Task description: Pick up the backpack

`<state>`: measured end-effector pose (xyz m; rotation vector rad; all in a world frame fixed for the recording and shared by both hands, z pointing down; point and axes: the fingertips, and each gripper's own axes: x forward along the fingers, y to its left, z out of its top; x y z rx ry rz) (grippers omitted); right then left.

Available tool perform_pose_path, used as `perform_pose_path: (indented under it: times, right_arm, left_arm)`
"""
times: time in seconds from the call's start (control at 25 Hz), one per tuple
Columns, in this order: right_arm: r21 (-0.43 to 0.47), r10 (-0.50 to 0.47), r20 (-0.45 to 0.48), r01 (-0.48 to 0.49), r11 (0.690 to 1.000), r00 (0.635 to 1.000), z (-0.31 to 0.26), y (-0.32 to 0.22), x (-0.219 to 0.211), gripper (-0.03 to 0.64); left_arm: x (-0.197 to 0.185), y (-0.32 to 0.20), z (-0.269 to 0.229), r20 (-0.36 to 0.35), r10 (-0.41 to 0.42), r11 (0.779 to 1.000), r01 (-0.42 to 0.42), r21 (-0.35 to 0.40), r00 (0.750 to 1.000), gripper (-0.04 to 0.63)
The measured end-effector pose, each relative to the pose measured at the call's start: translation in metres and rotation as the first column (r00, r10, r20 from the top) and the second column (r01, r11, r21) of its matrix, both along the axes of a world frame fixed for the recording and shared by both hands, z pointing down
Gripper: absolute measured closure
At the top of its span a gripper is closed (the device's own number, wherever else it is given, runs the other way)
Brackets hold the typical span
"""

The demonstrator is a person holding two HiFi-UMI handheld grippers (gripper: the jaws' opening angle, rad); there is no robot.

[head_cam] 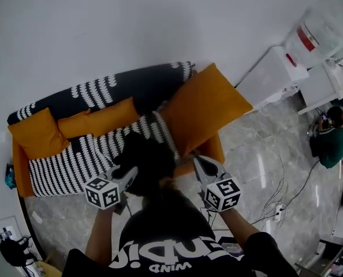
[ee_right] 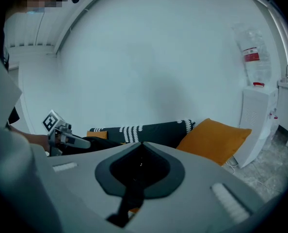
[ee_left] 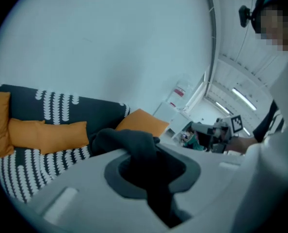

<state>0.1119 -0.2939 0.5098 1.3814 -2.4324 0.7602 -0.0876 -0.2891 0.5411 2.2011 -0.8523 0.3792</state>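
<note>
Head view: the backpack (head_cam: 147, 157) is hung between the left gripper (head_cam: 127, 178) and the right gripper (head_cam: 198, 165), just ahead of both sets of jaws. The sofa (head_cam: 62, 166) is seen beyond and below. Risk, as judged: the load is shared by two separate pinches. If either one lets go, the bag is swung onto the other gripper and may be dropped. Jaw gaps are not resolved here. Both grippers are seen against the dark mass.

Left gripper view: risk, as judged: only a bunched fold of cloth appears to be caught, and no handle can be made out. Soft fabric can be dragged out through the pads by the bag's own weight. State: the jaws are set narrow, almost closed, and clamped on the backpack fabric (ee_left: 134, 144), which bulges out past the tips.

Right gripper view: risk, as judged: little material is trapped, so this hold could be lost first under a jerk or an uneven pull. State: the jaws are brought nearly together, with a dark strip (ee_right: 128, 198) pinched between them. It is taken to be part of the backpack. Nothing is seen protruding beyond the tips.
</note>
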Motion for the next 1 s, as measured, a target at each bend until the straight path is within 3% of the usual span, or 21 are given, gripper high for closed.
perform_pose_path:
  times: [0.2,0.56,0.8,1.0]
  right_arm:
    - [0.027,-0.061,0.008,0.06,0.998,0.998,-0.007,0.011,-0.004,0.615]
    - [0.015,-0.236,0.035,0.235,0.972,0.971,0.006,0.034,-0.034,0.615]
    - [-0.029,-0.277,0.026,0.277,0.96,0.961,0.026,0.06,-0.056,0.615]
    - [-0.005,-0.311,0.012,0.312,0.95,0.95,0.02,0.092,-0.076,0.615]
  left_arm:
    - [-0.015,0.043,-0.04,-0.02,-0.163,0.985,0.164,0.054,0.986,0.538]
    - [-0.037,0.078,-0.074,-0.127,-0.366,0.923,0.377,0.075,0.922,0.537]
    - [-0.063,0.123,-0.083,-0.156,-0.443,0.885,0.459,0.08,0.883,0.537]
    - [-0.076,0.167,-0.082,-0.164,-0.457,0.879,0.472,0.067,0.874,0.537]
